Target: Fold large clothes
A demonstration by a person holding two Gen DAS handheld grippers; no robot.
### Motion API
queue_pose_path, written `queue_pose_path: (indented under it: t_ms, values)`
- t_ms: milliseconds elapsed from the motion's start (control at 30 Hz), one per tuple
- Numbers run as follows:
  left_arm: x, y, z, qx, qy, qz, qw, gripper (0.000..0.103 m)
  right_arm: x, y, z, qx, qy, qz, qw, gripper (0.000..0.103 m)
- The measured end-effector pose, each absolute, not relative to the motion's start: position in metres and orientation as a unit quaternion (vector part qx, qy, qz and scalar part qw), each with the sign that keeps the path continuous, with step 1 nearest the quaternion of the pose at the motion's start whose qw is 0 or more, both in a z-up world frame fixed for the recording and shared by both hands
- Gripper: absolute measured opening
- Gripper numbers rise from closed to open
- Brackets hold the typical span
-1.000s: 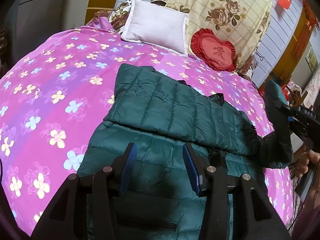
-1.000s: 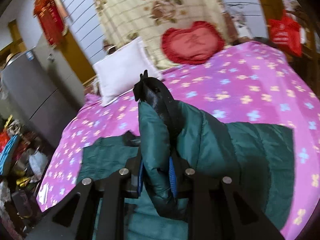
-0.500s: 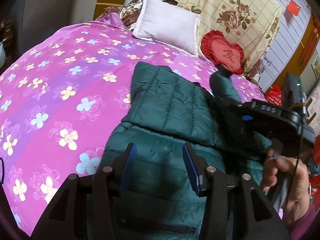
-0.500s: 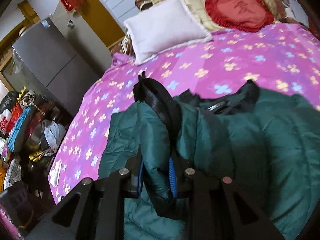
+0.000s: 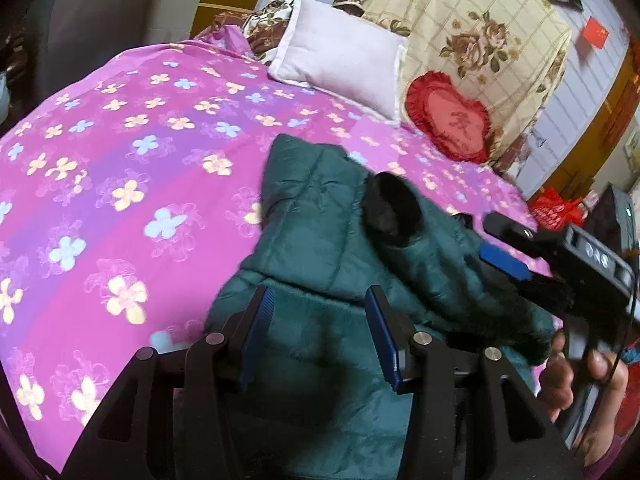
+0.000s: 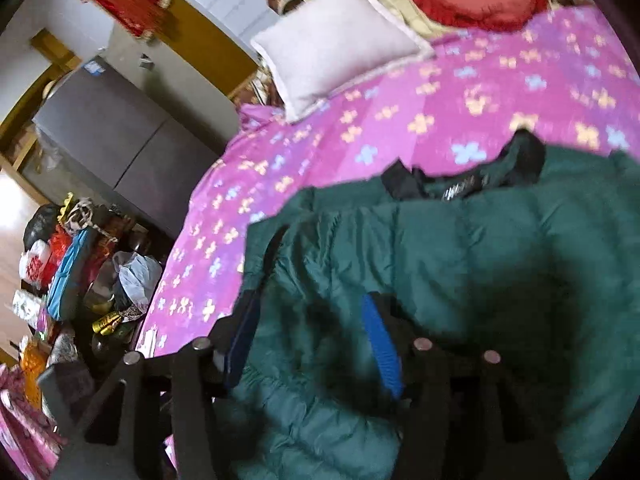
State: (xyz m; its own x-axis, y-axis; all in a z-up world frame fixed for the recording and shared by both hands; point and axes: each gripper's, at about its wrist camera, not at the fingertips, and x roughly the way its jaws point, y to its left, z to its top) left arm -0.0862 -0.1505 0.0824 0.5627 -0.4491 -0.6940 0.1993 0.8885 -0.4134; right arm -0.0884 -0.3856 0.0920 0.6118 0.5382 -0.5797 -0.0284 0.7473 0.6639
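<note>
A dark green quilted jacket [image 5: 320, 216] lies on the pink flowered bedspread [image 5: 120, 160], one sleeve folded across its body. The other sleeve [image 5: 424, 256], black cuff [image 5: 390, 212] foremost, now rests on top of that. My right gripper [image 6: 312, 300] is opening: the sleeve [image 6: 304, 264] lies slack between its blue pads, which do not press it. In the left wrist view the right gripper [image 5: 496, 246] comes in from the right, held by a hand [image 5: 580, 380]. My left gripper [image 5: 318, 296] is open above the jacket's near part, holding nothing. The jacket collar [image 6: 460, 188] lies beyond.
A white pillow [image 5: 340, 60] and a red heart cushion [image 5: 448, 120] sit at the bed's head against a floral quilt [image 5: 472, 32]. Left of the bed stand a grey cabinet [image 6: 112, 136] and a pile of bags and clutter [image 6: 72, 272].
The right gripper carried the sleeve from the jacket's right side over onto its body, sank, and opened; the sleeve now lies loose. The left gripper shifted slightly, still open.
</note>
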Motion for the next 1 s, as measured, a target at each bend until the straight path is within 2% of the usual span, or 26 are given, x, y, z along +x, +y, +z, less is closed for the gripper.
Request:
queue_pose_path:
  t_ms: [133,200,267,467,500,533,567,633,767,867,1000]
  values:
    - [-0.08,-0.156,0.089,-0.183,0.428,-0.205,0.861,0.038,-0.115,-0.412,0.108,0.3,0.396,0.153,0.854,0.058]
    - [-0.074,-0.164,0.093,-0.193,0.427,-0.21,0.858,0.051,-0.13,-0.426,0.112,0.293,0.394,0.144,0.859,0.059]
    - [-0.066,-0.176,0.095,-0.196,0.429,-0.219,0.854,0.06,-0.144,-0.439,0.114,0.28,0.393,0.133,0.866,0.06]
    - [-0.041,-0.224,0.081,-0.139,0.463,-0.203,0.851,0.06,-0.192,-0.498,0.115,0.261,0.394,0.07,0.879,0.063]
    - [-0.037,-0.229,0.077,-0.135,0.471,-0.198,0.849,0.052,-0.201,-0.511,0.114,0.26,0.394,0.053,0.88,0.063]
    - [-0.034,-0.232,0.074,-0.136,0.473,-0.198,0.848,0.038,-0.207,-0.52,0.113,0.261,0.393,0.042,0.881,0.063]
    - [-0.032,-0.234,0.073,-0.134,0.475,-0.2,0.846,0.008,-0.212,-0.528,0.112,0.264,0.392,0.034,0.881,0.063]
    - [-0.03,-0.241,0.075,-0.116,0.475,-0.198,0.849,0.007,-0.223,-0.547,0.11,0.276,0.388,0.012,0.879,0.063]
    - [-0.037,-0.238,0.099,-0.084,0.428,-0.195,0.878,0.005,-0.223,-0.563,0.103,0.295,0.389,-0.015,0.872,0.064]
    - [-0.038,-0.223,0.109,-0.076,0.408,-0.182,0.891,0.005,-0.209,-0.55,0.097,0.28,0.395,-0.003,0.875,0.063]
    - [-0.03,-0.203,0.094,-0.07,0.423,-0.152,0.89,0.005,-0.173,-0.513,0.086,0.243,0.411,0.013,0.879,0.063]
